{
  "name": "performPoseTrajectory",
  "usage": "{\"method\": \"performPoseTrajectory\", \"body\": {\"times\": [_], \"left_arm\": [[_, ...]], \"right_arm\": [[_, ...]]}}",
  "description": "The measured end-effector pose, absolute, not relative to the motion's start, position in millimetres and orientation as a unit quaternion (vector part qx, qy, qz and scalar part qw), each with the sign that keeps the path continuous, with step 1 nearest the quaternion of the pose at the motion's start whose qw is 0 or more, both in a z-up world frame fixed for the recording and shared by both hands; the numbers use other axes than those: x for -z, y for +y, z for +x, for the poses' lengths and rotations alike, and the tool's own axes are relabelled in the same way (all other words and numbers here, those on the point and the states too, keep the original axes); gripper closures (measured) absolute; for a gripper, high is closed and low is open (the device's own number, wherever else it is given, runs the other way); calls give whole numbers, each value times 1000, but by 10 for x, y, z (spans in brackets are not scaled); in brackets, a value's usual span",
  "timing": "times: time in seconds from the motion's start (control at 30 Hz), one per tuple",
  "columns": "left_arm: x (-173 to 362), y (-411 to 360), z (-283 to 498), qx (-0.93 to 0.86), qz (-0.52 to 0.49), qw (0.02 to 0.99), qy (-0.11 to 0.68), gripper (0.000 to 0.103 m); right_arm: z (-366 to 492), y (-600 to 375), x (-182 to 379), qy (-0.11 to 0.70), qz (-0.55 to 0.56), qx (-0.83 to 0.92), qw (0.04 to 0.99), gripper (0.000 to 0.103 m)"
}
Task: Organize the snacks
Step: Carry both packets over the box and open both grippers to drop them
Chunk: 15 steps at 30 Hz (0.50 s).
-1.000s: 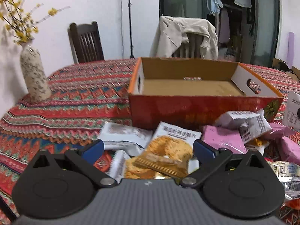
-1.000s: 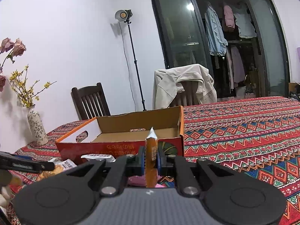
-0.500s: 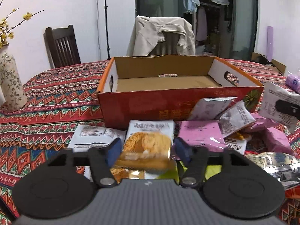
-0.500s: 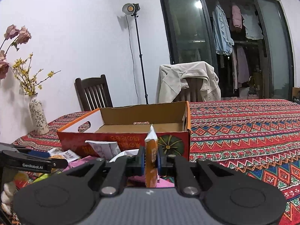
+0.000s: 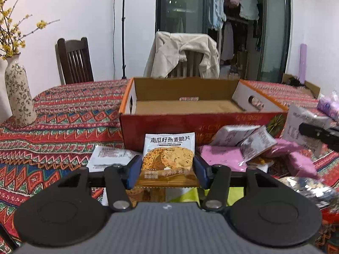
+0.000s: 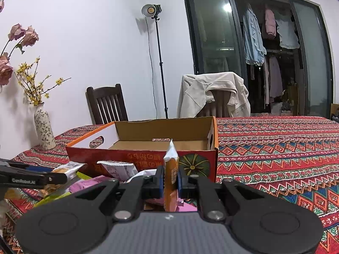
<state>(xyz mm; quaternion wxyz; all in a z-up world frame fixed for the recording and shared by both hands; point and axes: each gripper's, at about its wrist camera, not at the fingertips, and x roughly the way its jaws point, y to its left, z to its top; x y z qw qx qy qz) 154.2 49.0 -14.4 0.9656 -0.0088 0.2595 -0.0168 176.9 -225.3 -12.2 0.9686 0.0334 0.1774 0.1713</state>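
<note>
Left claw (image 5: 167, 170): my blue pads (image 5: 134, 170) pinch a flat oat-crisp packet (image 5: 168, 158) by its two side edges; the packet's printed face looks at the camera.
Right claw (image 6: 170, 180): my jaws are pressed nearly together on an orange packet (image 6: 171, 177), held edge-on with its white sealed tip pointing up.
Box (image 5: 190, 127): a red, open-topped carton sits on the tabletop just beyond both claws; its brown floor is bare apart from a small label at the back wall.
Snack pile: pink packets (image 5: 222, 158) and silvery-white packets (image 5: 256, 141) lie loose against the box's front wall; a white packet (image 5: 110, 155) lies to the left of my left claw.
Tabletop (image 6: 275, 148): covered by a red patterned cloth.
Vase (image 5: 19, 93): stands at the far left edge, well apart from the box, holding yellow sprigs.
Chairs: a dark wooden chair (image 6: 106, 103) and a chair draped with a beige jacket (image 6: 211, 93) stand behind the tabletop.
</note>
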Motion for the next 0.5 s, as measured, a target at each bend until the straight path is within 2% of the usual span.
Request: {"method": "performPoseTrajectory", "body": {"times": [0.5], "left_arm": [[-318,326,1586,22,-20,981,193,48]], "right_arm": [[1746,-2211,-275,144,16,-161,976,91]]}}
